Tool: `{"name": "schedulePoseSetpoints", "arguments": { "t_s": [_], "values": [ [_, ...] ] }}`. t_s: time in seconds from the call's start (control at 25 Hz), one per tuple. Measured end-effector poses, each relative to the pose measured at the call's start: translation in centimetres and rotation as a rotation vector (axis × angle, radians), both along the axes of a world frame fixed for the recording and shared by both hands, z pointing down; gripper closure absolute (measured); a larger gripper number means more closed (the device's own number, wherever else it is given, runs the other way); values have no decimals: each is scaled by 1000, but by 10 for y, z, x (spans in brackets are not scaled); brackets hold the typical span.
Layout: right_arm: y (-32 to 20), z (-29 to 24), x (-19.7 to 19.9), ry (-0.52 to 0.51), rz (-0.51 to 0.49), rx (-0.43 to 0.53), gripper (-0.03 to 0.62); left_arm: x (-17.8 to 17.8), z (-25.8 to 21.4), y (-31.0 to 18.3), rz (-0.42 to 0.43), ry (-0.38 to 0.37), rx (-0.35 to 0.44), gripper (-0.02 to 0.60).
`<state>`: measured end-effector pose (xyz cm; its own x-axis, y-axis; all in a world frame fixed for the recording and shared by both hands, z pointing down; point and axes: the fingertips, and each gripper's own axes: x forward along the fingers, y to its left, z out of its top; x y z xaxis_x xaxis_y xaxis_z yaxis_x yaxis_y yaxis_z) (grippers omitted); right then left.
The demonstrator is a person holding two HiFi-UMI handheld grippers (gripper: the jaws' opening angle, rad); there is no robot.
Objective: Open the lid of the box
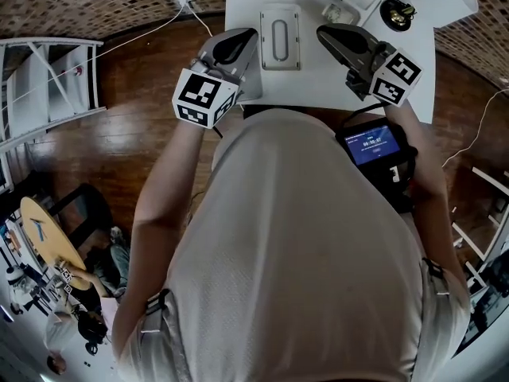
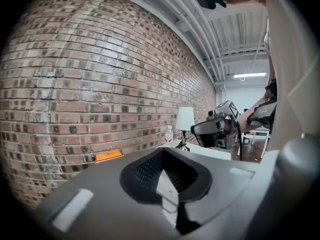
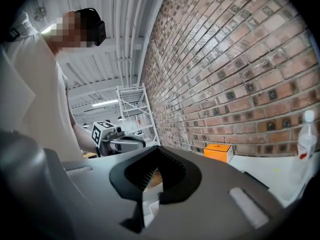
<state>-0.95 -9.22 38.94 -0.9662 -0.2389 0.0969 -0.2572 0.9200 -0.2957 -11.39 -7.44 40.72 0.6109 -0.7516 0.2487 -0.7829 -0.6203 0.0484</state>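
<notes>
Between left claw [image 1: 241, 43] and right claw [image 1: 332, 36], box [image 1: 280, 62] sat with lid [image 1: 280, 14] down; both claws pressed together, empty.

legible text: none | blue screen [image 1: 371, 144]: characters too small to read

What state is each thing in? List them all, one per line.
box: lid closed
left tool: shut, empty
right tool: shut, empty
screen: lit
bottle: upright, capped
orange box: closed
</notes>
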Motion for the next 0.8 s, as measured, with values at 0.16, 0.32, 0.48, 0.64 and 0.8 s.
{"name": "schedulePoseSetpoints", "arguments": {
  "t_s": [0.16,0.32,0.48,0.64,0.8],
  "values": [
    [2,0,1,4,1,-5,594,3,3,4,7,-4,-9,580],
    [3,2,1,-2,6,-10,594,2,3,5,8,-9,-12,580],
    [5,4,2,-2,10,-15,594,2,5,6,8,-10,-13,580],
    [5,9,1,2,14,-28,594,0,7,5,5,-11,-20,580],
    [4,8,0,2,12,-27,594,-2,6,3,5,-14,-17,580]
  ]
}}
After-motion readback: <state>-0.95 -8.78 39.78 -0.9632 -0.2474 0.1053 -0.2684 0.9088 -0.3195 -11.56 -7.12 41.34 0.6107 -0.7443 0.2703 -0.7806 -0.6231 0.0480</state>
